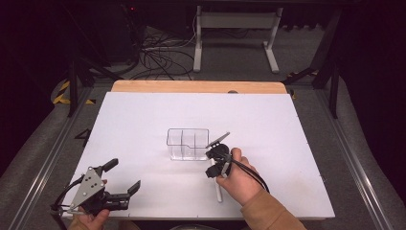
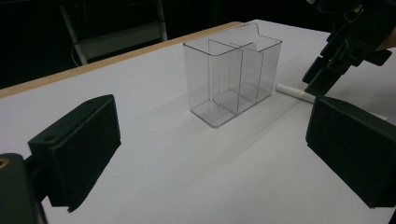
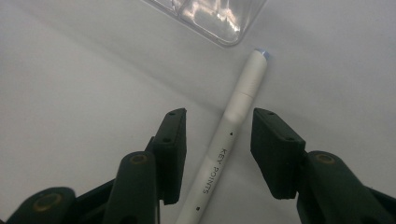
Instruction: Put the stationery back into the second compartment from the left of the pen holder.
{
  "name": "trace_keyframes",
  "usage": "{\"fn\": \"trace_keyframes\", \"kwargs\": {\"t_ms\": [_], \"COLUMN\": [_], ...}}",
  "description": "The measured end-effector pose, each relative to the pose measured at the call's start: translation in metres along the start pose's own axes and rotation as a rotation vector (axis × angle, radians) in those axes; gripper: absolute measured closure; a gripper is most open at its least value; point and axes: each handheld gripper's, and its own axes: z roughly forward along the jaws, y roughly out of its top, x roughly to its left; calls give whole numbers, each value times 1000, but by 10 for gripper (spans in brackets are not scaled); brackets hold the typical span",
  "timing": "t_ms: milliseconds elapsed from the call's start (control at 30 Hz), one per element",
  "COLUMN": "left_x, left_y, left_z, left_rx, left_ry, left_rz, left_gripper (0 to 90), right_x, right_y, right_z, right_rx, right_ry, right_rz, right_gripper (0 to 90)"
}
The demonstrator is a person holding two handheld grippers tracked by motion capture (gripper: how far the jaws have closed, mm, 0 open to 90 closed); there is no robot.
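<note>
The white pen [image 3: 229, 140] lay flat on the white worktop [image 1: 143, 124], its tip just beside the clear divided box [image 1: 187, 143]. The right tongs [image 3: 218, 140] straddled it — pads either side, not pressing, a gap showing. The left tongs [image 1: 125, 176] hung near the worktop's front edge, well apart — spread wide, holding nothing.

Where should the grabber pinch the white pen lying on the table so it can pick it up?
Probably around the middle of the white pen, on the straight barrel near the printed words. It lies flat on the table, so come straight down from above with one pad on each long side. The right gripper is already placed that way, jaws straddling the barrel with gaps on both sides. The clear organizer stands just beyond the tip.
</note>
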Motion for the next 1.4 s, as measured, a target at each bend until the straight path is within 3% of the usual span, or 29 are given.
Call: {"fn": "trace_keyframes", "kwargs": {"t_ms": [200, 367, 567, 867, 1400], "left_x": [0, 0, -1, -1, -1], "left_y": [0, 0, 0, 0, 0], "left_z": [0, 0, 0, 1, 0], "left_rx": [2, 1, 2, 5, 3], "left_ry": [0, -1, -2, -4, -4], "left_rz": [7, 7, 8, 10, 18], "left_gripper": [38, 38, 38, 38, 38], "right_x": [0, 0, 1, 4, 7], "right_y": [0, 0, 1, 1, 0], "right_z": [7, 11, 16, 19, 20], "right_rx": [7, 34, 32, 43, 26], "right_ry": [-25, -58, -56, -102, -129], "right_rz": [60, 77, 131, 147, 168], "right_gripper": [613, 651, 669, 710, 750]}}
